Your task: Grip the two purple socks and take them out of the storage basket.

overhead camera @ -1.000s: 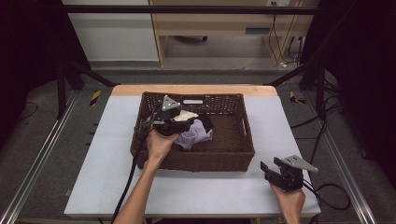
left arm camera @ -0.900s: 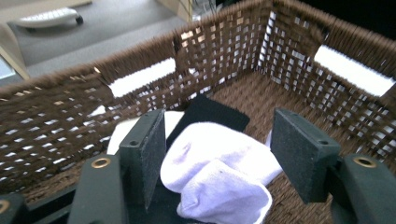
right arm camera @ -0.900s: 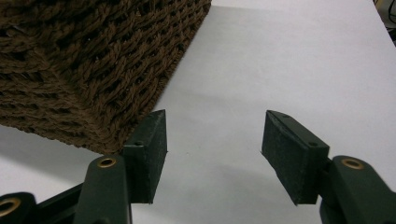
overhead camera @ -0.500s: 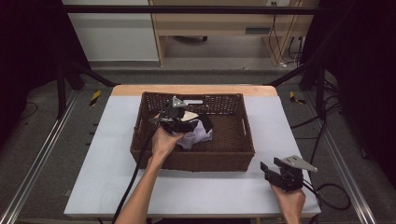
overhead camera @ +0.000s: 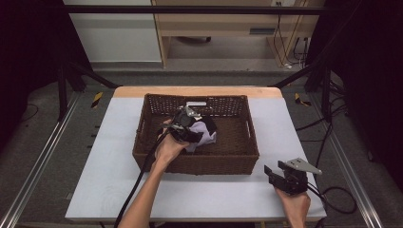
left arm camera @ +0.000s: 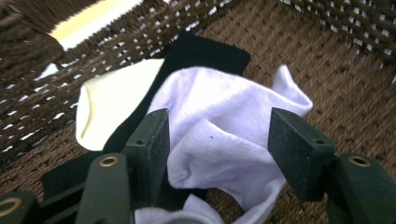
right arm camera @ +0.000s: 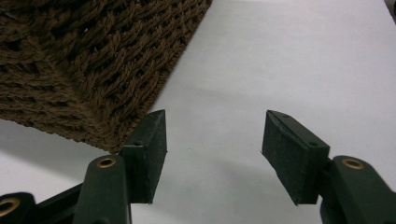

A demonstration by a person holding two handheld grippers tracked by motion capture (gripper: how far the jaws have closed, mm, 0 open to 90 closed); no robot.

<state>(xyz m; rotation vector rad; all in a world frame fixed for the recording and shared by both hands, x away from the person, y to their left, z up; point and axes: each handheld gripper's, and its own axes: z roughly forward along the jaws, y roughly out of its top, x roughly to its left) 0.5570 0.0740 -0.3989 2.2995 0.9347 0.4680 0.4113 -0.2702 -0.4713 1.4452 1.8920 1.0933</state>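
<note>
Socks lie bunched in the basket (overhead camera: 142, 142) at frame centre: a white sock (left arm camera: 224, 135) on top of a black one (left arm camera: 205, 53) and a cream one (left arm camera: 112, 102). The left gripper (left arm camera: 217, 144) hangs over the white sock, fingers spread around a raised fold. Closing on that fold alone should lift 1 sock cleanly. The right gripper (right arm camera: 212, 149) waits at lower right over the desk (overhead camera: 114, 180), fingers spread, empty.

A rough, dark brown woven wicker basket (overhead camera: 240, 164) sits on a smooth, matt white counter (overhead camera: 109, 180) with a pale wood edge. Inside lie soft knitted cloth socks: a white sock (left arm camera: 233, 140), a black ribbed sock (left arm camera: 205, 56) and a cream sock (left arm camera: 109, 105). Each hand-held gripper (right arm camera: 212, 154) has matt dark plastic jaws with brass-coloured metal rivets.
</note>
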